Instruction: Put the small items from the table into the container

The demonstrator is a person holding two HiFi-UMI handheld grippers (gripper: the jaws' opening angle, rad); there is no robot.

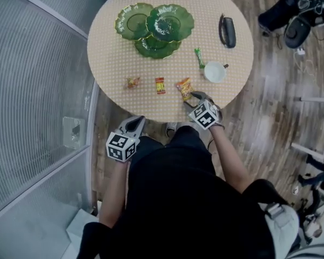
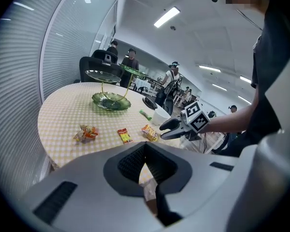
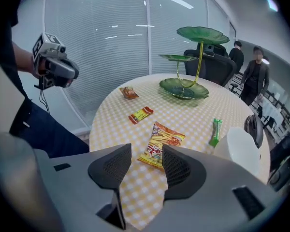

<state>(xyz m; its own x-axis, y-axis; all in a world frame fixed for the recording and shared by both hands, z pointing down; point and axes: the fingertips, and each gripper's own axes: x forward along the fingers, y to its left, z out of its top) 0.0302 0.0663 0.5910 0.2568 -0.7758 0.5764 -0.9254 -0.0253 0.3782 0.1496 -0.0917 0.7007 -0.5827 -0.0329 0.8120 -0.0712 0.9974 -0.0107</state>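
On the round checked table [image 1: 113, 53] lie an orange snack packet [image 1: 184, 88], a small red packet [image 1: 160, 85], a crumpled packet [image 1: 132, 82] and a green stick [image 1: 198, 58] beside a white cup [image 1: 214, 72]. My right gripper [image 1: 194, 97] stands open at the table's near edge, tips just short of the orange packet [image 3: 163, 144], which shows beyond the gap between its jaws [image 3: 146, 167]; the pads do not press on it. My left gripper [image 1: 134, 124] is shut and empty, off the table's near left edge, seen close up [image 2: 145, 167].
A green leaf-shaped tiered dish [image 1: 154, 28] stands at the far side, a black pouch [image 1: 227, 31] at the far right. A glass wall [image 1: 38, 90] curves along the left. Office chairs and people are beyond the table [image 2: 121, 57].
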